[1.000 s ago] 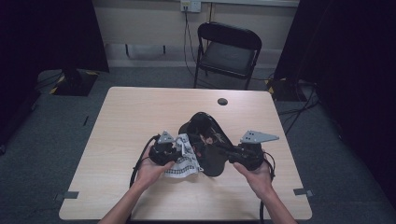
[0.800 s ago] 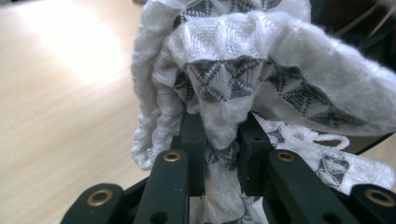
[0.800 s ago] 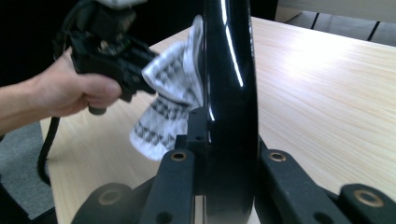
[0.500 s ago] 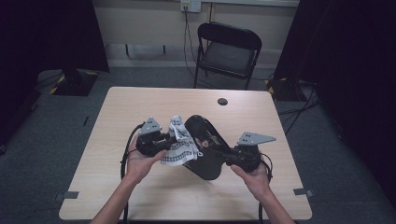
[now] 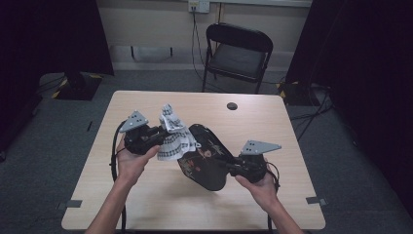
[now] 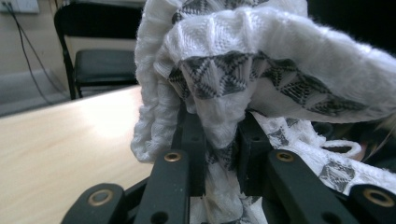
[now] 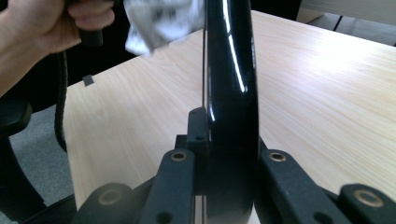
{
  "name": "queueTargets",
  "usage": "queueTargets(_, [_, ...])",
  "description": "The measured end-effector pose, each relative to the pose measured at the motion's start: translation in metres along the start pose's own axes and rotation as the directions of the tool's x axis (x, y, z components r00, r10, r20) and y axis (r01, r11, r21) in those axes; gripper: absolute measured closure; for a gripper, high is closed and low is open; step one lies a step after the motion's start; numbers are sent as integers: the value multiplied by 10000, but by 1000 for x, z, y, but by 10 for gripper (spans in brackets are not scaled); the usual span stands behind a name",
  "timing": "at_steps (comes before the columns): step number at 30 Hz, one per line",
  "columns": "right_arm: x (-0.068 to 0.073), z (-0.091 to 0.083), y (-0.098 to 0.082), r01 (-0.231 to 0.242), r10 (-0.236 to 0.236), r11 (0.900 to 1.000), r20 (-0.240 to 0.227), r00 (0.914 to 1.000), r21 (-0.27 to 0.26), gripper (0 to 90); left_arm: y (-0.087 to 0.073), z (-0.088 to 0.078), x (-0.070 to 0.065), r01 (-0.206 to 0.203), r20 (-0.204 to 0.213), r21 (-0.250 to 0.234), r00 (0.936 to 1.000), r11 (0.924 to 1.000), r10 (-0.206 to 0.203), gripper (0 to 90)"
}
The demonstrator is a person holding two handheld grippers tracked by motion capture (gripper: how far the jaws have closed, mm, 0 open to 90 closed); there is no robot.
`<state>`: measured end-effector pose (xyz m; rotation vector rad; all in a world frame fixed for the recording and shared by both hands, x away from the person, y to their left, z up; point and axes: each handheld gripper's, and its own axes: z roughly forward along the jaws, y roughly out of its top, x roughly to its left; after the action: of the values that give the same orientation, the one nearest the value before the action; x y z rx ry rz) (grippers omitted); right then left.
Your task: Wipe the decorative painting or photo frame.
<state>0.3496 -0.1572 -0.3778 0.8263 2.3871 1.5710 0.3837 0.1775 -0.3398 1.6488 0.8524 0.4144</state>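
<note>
Cloth, white with a dark triangle weave, is bunched between the jaws of the left gripper, which pinch it tight; in the left gripper view the fabric billows over the two black jaws and hides their tips. That gripper is raised above the left half of the table, and the cloth's lower part lies against the upper face of a glossy black tray with a faint painted pattern. The right gripper clamps the tray's near right rim, jaws pressed on it from both sides; in the right gripper view the shiny black edge stands upright between them. The tray is lifted off the wood and tilted, its far end toward the cloth, over the table's middle. A small dark round object lies on the far part of the table, well apart from both hands. A black folding chair stands beyond the far edge.
</note>
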Motion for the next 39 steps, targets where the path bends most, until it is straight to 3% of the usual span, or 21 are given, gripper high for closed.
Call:
queueTargets(5, [5,6,1,34,-35,10000,-242,9997,-9,810,12,-6,-10,49,209,-470,9998,9989,-39,771])
queueTargets(8, [7,8,1,95,-95,10000,-292,9995,-18,810,19,-8,-19,273,603,-725,9979,9970,-230,771])
queueTargets(18, [18,14,4,492,-486,9987,-514,9975,105,808,32,-4,-56,-576,1335,-875,9887,9945,690,767])
queueTargets(19, [19,14,4,526,-519,9985,-486,9975,142,808,31,-2,-57,-961,1135,-814,9880,9920,1050,765])
queueTargets(20, [18,14,4,483,-475,9987,-477,9977,165,808,29,0,-55,-1091,911,-771,9891,9910,1160,765])
queueTargets(22, [16,14,4,342,-335,9993,-441,9985,152,807,26,2,-48,-702,826,-717,9937,9950,760,765])
queueTargets(25, [13,14,4,280,-274,9995,-365,9990,156,803,24,2,-40,-840,353,-572,9957,9948,861,766])
queueTargets(29, [13,14,4,304,-298,9994,-401,9988,158,801,19,2,-27,-592,-199,-306,9981,9978,586,765])
queueTargets(31, [13,14,4,302,-295,9994,-427,9987,143,802,18,1,-21,-72,61,-378,10000,9993,74,765])
queueTargets(33, [13,14,3,317,-311,9994,-442,9985,127,802,18,2,-22,102,354,-481,9993,9988,-85,764])
queueTargets(39, [10,15,4,297,-291,9995,-545,9981,102,806,34,6,-45,-376,1190,-700,9918,9968,457,763])
